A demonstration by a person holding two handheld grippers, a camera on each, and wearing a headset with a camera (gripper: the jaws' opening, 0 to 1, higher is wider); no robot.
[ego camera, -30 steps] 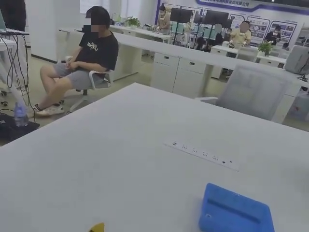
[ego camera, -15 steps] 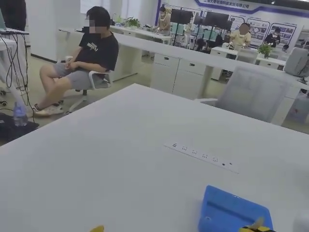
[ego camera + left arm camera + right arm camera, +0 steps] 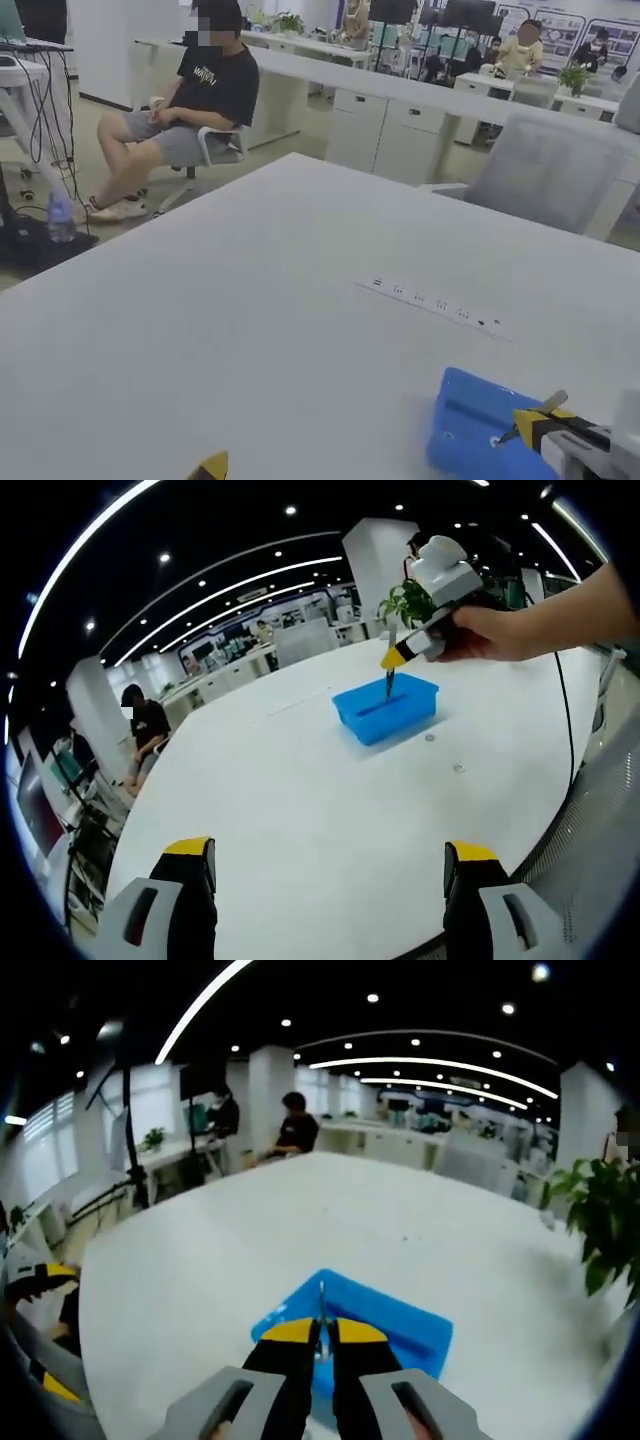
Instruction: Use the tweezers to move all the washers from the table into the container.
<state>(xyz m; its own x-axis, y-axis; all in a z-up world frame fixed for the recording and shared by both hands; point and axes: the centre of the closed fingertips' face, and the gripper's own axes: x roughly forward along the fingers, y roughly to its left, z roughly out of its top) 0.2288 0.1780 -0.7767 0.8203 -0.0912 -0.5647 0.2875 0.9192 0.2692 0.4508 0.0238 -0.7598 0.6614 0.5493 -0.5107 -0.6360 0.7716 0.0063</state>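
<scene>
White table (image 3: 300, 780) carries the blue container (image 3: 385, 708), open top. Right gripper (image 3: 320, 1332) is clenched on the tweezers (image 3: 321, 1305), whose long axis runs straight out from the jaws, tips down over the container; whether they hold a washer can't be told. Left gripper (image 3: 330, 850) is released, jaws wide, well apart from the work. Washers (image 3: 429, 737) lie on the table just beside the container, on its table-edge side. The right gripper is far nearer, so the next pick likely goes that way.

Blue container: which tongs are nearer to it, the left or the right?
Right. The right tongs hold the tweezers just over the blue container; the left tongs are far back across the table.
</scene>
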